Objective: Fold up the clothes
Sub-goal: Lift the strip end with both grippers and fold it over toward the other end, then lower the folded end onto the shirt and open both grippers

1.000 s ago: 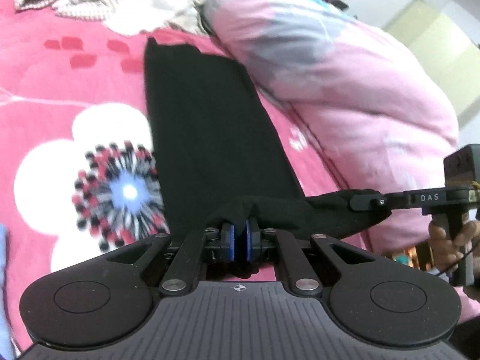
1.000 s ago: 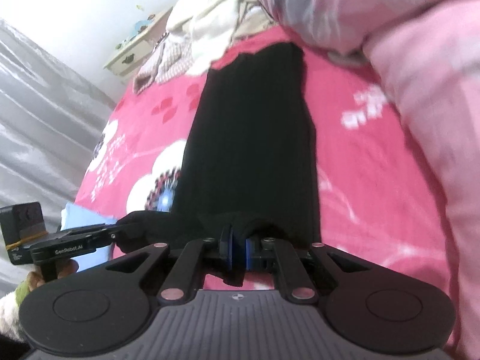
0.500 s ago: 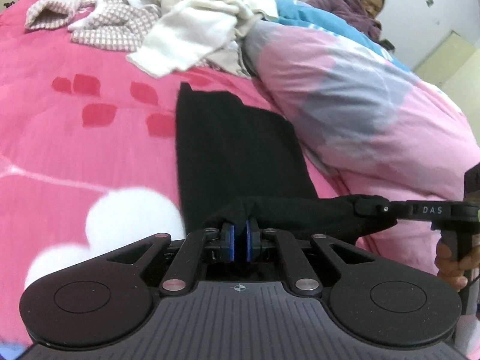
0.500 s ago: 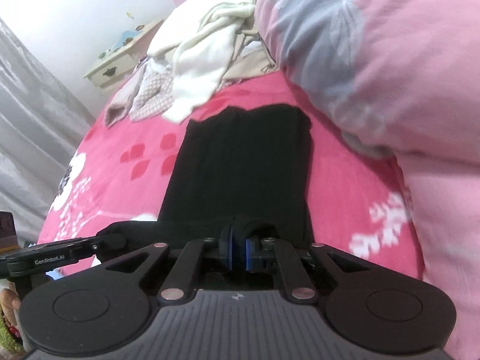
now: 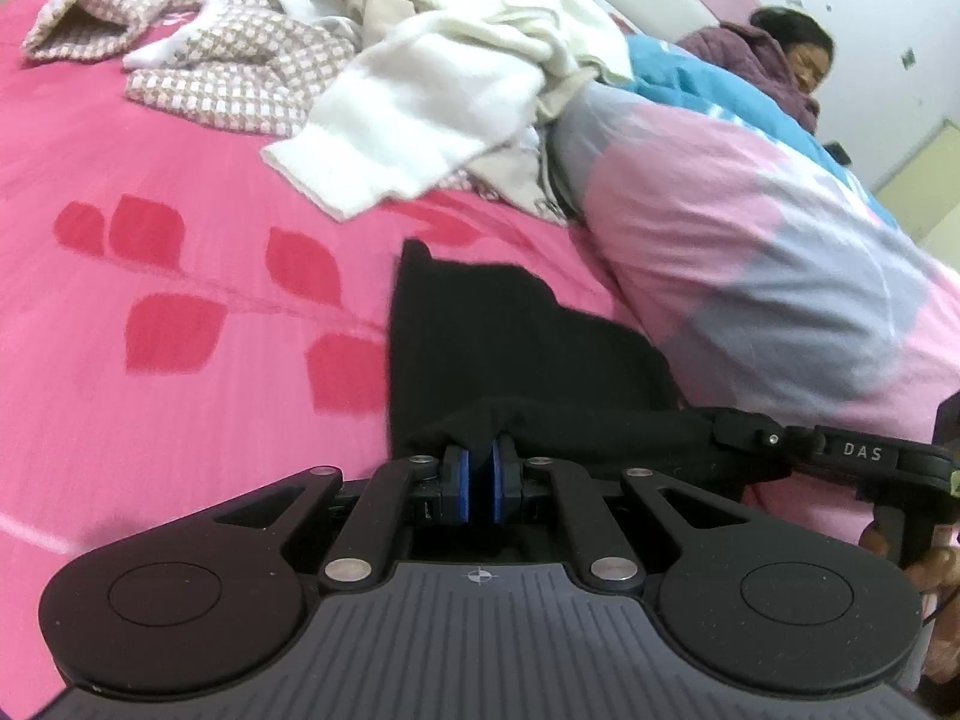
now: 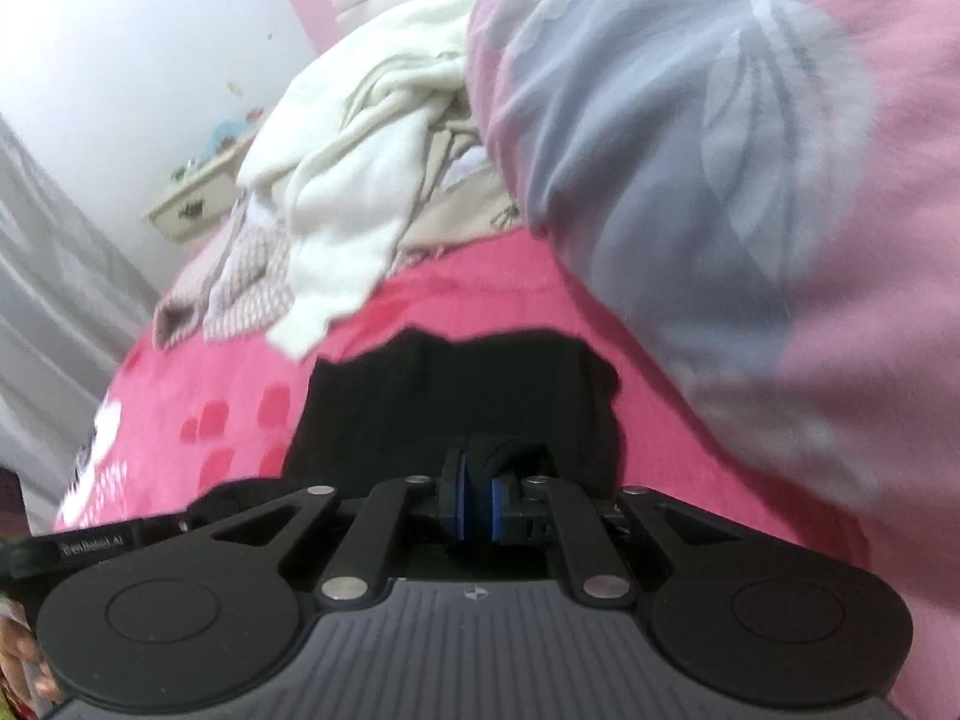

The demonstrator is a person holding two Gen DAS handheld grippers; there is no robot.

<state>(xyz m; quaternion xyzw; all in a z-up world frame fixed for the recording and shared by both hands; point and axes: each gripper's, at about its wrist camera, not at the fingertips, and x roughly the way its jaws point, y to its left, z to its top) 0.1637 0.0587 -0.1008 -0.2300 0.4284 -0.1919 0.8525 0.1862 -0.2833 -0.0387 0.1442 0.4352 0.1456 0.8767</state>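
The left tool (image 5: 479, 483) is clamped on the near edge of a black garment (image 5: 516, 336), its blue pads (image 5: 459, 483) pressed together with a pinch of dark cloth bunched between and over them. The right tool (image 6: 478, 501) grips the same edge further along, its own blue pads (image 6: 457, 504) closed on a fold of the black fabric. In the left wrist view the right tool (image 5: 744, 429) shows side-on at the right margin, with the held edge stretched taut between the two tools; a hand (image 5: 927, 564) holds its handle below. In the right wrist view the left tool (image 6: 198, 519) reaches in from the lower left, likewise biting the cloth.

The garment lies on a pink bedspread (image 5: 180, 360) printed with red leaf shapes. Its far part rests flat on the bed, and the near edge is lifted and carried over that flat part, so only a short stretch of black shows beyond the tools. The far end has an uneven outline with one corner raised.

Just beyond the garment sits a heap of clothes: a white knit piece (image 5: 432, 120) on top and a checked piece (image 5: 240, 60) beside it. A puffy pink-and-grey quilt (image 5: 780, 276) rises along the garment's right side, close to it. A person in a purple top (image 5: 756, 54) lies behind the quilt. A small cabinet (image 6: 198, 204) stands by the wall, beyond the bed.
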